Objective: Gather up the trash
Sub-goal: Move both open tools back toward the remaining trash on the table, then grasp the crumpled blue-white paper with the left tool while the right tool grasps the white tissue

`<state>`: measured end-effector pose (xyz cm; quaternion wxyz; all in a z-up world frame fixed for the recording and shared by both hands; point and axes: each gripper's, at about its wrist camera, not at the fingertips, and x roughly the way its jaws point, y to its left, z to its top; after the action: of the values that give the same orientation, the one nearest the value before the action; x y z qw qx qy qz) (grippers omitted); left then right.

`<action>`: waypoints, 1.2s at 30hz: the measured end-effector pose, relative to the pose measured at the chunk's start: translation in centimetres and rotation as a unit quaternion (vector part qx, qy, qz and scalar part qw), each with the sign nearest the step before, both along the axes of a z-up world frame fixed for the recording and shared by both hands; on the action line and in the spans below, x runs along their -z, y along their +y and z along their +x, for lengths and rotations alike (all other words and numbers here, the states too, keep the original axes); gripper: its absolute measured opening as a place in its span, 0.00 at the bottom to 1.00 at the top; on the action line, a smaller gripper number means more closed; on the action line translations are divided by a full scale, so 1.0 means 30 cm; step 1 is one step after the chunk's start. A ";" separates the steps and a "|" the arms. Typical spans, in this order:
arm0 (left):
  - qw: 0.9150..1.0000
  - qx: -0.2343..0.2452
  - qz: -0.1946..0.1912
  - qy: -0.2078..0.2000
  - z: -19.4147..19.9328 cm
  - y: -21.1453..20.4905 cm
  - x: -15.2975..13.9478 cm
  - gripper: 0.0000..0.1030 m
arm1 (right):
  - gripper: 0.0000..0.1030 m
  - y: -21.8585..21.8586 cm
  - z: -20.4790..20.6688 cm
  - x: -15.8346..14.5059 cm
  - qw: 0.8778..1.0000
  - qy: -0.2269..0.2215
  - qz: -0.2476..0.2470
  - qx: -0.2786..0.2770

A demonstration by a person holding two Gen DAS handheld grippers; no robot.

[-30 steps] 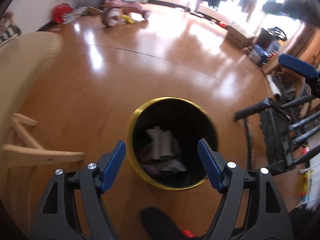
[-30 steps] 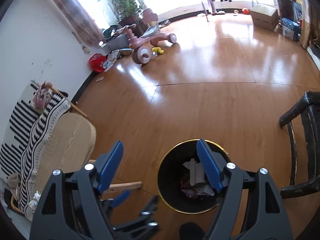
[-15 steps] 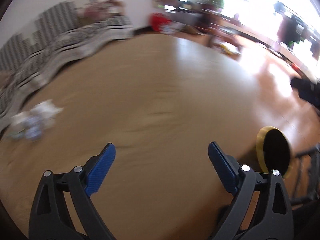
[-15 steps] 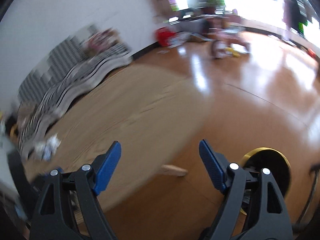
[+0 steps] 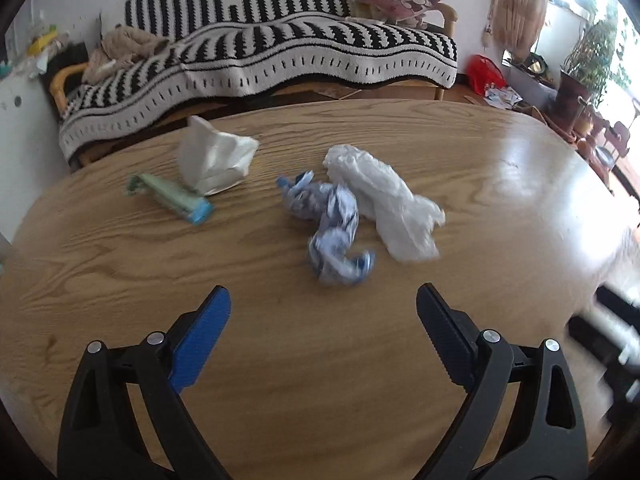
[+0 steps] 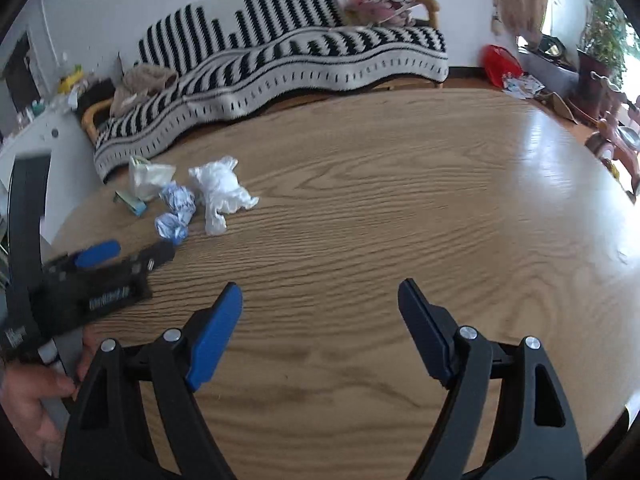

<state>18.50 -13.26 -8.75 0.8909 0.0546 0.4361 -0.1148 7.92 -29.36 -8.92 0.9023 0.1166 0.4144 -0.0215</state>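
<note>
Oval light-oak wooden table (image 5: 120,264) sat before a black-and-white striped sofa throw (image 5: 256,52). I saw four trash pieces left of centre: crumpled white plastic bag (image 5: 384,204), long axis running from far-left to near-right; twisted blue-white wrapper (image 5: 332,232) touching it; folded white tissue (image 5: 212,156); green flat packet (image 5: 172,198) lying diagonally. Left gripper (image 5: 322,320) wide open, empty, near the wrapper. Right gripper (image 6: 320,312) open, empty, over bare wood.

Crumpled blue-white wrapper (image 5: 334,232) touching white plastic bag (image 5: 384,204), tissue (image 5: 214,156) beside
</note>
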 end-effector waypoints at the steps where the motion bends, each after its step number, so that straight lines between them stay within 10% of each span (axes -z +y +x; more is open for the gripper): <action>1: 1.000 -0.001 0.001 0.000 0.025 -0.007 0.010 0.89 | 0.75 0.005 0.016 0.016 1.000 0.005 0.002 0.001; 6: 0.999 0.023 0.031 0.006 0.110 -0.041 0.079 0.84 | 0.75 -0.007 0.070 0.062 1.000 0.016 0.008 -0.013; 11: 0.999 0.047 0.022 -0.003 0.116 -0.008 0.077 0.27 | 0.78 0.083 0.154 0.090 0.999 0.015 -0.021 -0.046; 25: 0.999 0.000 -0.028 0.037 -0.072 0.251 -0.018 0.23 | 0.83 0.275 0.501 0.102 0.996 0.023 -0.041 -0.078; 26: 0.999 -0.003 -0.028 0.036 -0.082 0.255 -0.027 0.23 | 0.80 0.293 0.507 0.105 0.994 0.025 -0.056 -0.087; 28: 0.999 -0.009 -0.025 0.036 -0.096 0.254 -0.034 0.23 | 0.11 0.312 0.491 0.096 0.992 0.015 -0.076 -0.097; 36: 1.000 -0.014 -0.007 0.023 -0.148 0.191 -0.078 0.23 | 0.11 0.204 0.288 0.071 0.995 0.035 -0.036 -0.088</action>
<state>14.07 -7.54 -6.42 0.8826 0.0393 0.4563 -0.1065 16.56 -23.25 -11.03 0.8895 0.0465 0.4530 0.0390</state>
